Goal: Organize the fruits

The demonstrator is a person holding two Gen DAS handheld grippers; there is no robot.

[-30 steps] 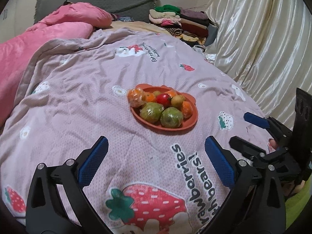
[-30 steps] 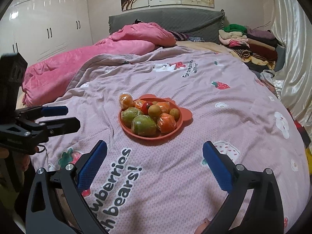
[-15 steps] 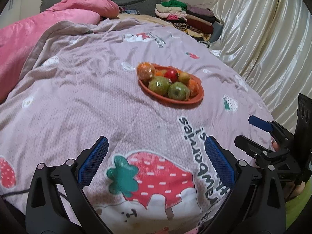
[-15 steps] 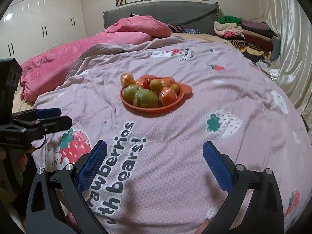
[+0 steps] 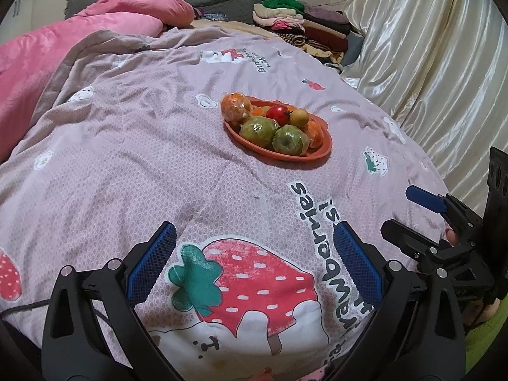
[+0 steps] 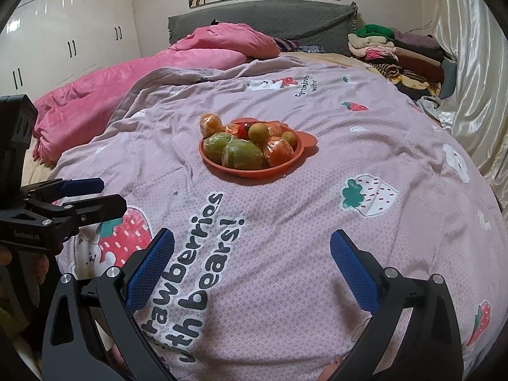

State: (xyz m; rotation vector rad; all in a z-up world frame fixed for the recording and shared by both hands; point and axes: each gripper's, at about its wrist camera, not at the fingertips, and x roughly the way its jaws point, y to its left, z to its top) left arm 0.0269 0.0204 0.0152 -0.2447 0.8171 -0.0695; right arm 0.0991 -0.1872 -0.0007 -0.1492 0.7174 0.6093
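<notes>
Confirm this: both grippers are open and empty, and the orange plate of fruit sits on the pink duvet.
One thing is wrong. The orange plate of fruit sits on the mauve strawberry-print blanket, not the pink duvet, which is bunched apart at the far left; the right wrist view shows this. The left gripper and right gripper are indeed open and empty.

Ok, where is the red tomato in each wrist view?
Left wrist: red tomato sits upper centre, at the back of the orange plate, behind two green fruits.
Right wrist: red tomato sits upper centre, far side of the plate.
Shared landmark: the wrapped orange at the plate's left edge.
</notes>
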